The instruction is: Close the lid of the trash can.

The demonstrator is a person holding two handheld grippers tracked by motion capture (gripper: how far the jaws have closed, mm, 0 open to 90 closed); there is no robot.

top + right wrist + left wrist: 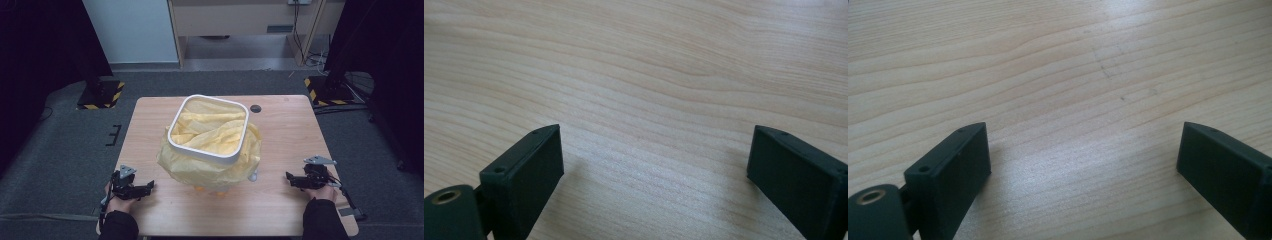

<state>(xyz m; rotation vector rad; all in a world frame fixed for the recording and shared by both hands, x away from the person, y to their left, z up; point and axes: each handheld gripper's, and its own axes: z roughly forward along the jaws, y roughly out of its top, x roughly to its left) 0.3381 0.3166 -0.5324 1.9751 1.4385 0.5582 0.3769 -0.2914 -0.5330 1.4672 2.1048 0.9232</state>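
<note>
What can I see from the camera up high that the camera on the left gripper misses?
High view: a white bin lined with a yellow bag, both hands, and the right gripper at the table's far side. Left gripper view: a close look at its two black jaws, standing wide apart with nothing between them. Both: the left gripper and the wooden table.

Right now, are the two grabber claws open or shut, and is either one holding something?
Left gripper: open, holding nothing, over the bare table.
Right gripper: open, holding nothing, also over bare wood.
</note>
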